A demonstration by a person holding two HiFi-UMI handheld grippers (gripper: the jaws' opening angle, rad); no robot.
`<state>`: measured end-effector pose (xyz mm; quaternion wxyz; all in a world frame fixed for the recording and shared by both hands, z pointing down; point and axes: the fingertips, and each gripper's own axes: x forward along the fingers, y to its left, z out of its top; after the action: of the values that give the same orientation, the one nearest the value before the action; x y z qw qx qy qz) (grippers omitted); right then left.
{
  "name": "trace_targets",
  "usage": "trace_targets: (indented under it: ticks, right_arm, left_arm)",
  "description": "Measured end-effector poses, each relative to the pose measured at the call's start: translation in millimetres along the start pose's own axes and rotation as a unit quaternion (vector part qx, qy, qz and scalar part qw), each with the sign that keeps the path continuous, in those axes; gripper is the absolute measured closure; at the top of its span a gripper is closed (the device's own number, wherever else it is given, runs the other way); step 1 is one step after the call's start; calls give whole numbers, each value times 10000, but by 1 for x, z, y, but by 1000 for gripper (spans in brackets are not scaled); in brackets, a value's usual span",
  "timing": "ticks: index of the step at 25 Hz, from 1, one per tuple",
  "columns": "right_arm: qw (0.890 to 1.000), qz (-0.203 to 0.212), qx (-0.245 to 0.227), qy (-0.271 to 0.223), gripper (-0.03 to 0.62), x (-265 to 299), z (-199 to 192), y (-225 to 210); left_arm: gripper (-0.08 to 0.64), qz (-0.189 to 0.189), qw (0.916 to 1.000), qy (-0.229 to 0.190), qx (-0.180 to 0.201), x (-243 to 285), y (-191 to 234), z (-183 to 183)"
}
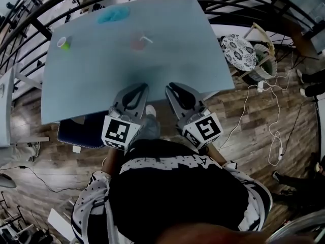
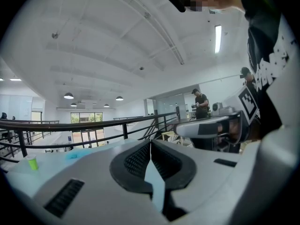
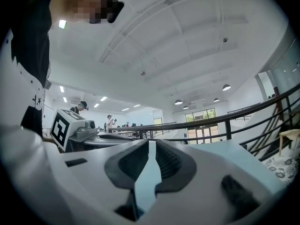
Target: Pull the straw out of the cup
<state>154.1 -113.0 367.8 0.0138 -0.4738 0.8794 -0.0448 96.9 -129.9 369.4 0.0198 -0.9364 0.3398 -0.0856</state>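
In the head view a pale pink cup (image 1: 137,42) stands on the far middle of the light blue table (image 1: 91,80), with a white straw (image 1: 147,38) leaning out to the right. Both grippers hover side by side over the table's near edge, well short of the cup. The left gripper (image 1: 143,87) (image 2: 150,142) has its jaws together with nothing between them. The right gripper (image 1: 170,88) (image 3: 151,142) is likewise shut and empty. The cup does not show in either gripper view.
A small green roll (image 1: 63,43) (image 2: 32,162) sits at the table's far left and a blue cloth (image 1: 112,15) (image 2: 72,154) at its far edge. Black railings (image 1: 30,14) ring the table. A patterned chair (image 1: 237,50) and a white cable (image 1: 274,131) lie to the right.
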Motion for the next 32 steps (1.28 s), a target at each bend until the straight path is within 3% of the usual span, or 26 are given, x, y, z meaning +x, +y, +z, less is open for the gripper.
trace_targets:
  ticks: [18,32]
  right_arm:
    - [9980,616,121,47,561,44,-6,-1]
    - [9975,677,134,121,560,61,-8,-22]
  left_arm:
    - [546,640,9977,224,-94,-4,37,-13]
    - [546,724,9969,298,-105,12,49,-14]
